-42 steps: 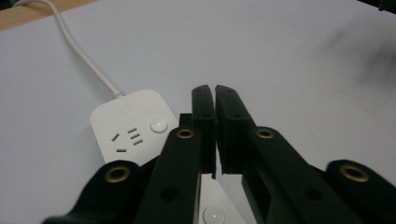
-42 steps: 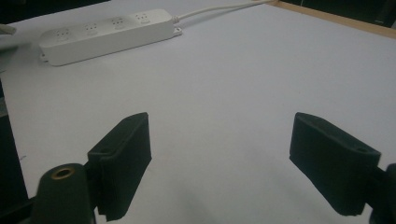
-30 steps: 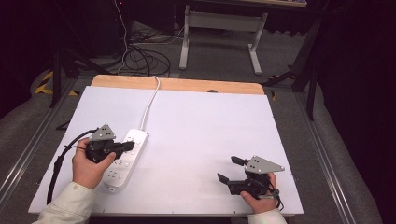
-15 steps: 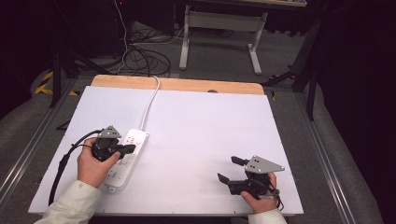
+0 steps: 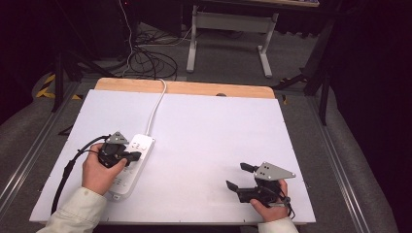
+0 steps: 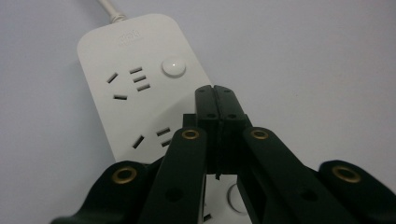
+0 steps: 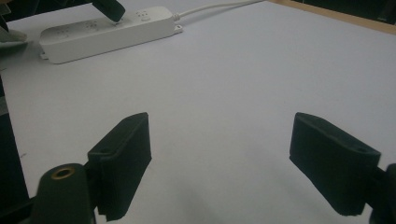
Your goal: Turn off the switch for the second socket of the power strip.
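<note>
Since the earlier frames, the left gripper [image 5: 137, 155] has shifted a little toward the upper right in the high view and now sits over the near half of the white power strip [image 5: 130, 164], its tips above the strip's top face. Its jaws are pressed fully together with nothing between them; in the left gripper view they point at the strip just below the round button [image 6: 173, 66], though whether the tips touch the plastic cannot be told. The right gripper [image 5: 241, 175] has kept its place at the lower right of the high view, low over the white tabletop [image 5: 209, 131], well apart from the strip, jaws spread wide and empty. The strip has not moved: it lies at the lower left of the high view, slanting up to the right, and its white cord [image 5: 156, 107] runs up to the wooden far edge of the tabletop. In the right gripper view it lies at the upper left.
</note>
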{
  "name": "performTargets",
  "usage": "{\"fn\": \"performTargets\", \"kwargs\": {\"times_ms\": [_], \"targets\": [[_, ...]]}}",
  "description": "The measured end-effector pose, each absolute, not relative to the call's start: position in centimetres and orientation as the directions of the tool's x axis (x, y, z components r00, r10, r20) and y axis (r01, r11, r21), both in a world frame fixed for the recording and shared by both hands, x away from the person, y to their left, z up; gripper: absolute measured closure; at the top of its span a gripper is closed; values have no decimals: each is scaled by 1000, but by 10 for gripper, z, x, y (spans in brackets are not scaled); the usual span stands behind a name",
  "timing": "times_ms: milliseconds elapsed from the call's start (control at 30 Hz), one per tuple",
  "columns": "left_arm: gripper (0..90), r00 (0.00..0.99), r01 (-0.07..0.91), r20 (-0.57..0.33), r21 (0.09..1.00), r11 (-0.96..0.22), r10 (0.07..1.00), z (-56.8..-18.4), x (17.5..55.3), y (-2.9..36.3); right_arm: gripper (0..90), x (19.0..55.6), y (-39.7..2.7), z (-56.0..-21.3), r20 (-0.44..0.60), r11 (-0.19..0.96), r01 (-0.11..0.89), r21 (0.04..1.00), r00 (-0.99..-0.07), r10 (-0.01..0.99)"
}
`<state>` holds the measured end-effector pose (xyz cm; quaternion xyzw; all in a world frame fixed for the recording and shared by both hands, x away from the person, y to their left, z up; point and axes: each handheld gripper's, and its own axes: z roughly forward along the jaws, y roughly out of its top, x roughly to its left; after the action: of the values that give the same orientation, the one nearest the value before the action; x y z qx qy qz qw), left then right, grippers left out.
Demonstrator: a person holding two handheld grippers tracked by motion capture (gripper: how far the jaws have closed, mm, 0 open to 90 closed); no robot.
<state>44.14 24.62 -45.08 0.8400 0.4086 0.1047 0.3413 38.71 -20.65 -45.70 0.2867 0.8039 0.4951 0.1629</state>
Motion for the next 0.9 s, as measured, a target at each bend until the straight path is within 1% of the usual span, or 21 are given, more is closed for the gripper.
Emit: {"fn": "performTargets", "kwargs": {"times_ms": [767,900], "targets": [[900,653,589,-58,666,-457,755,-456,441,244,205,387,-207,-457,20,344,296,891,-783,622],[900,651,580,-37,668,-466,758,-457,440,242,206,387,-207,-457,20,345,296,891,-784,621]]}}
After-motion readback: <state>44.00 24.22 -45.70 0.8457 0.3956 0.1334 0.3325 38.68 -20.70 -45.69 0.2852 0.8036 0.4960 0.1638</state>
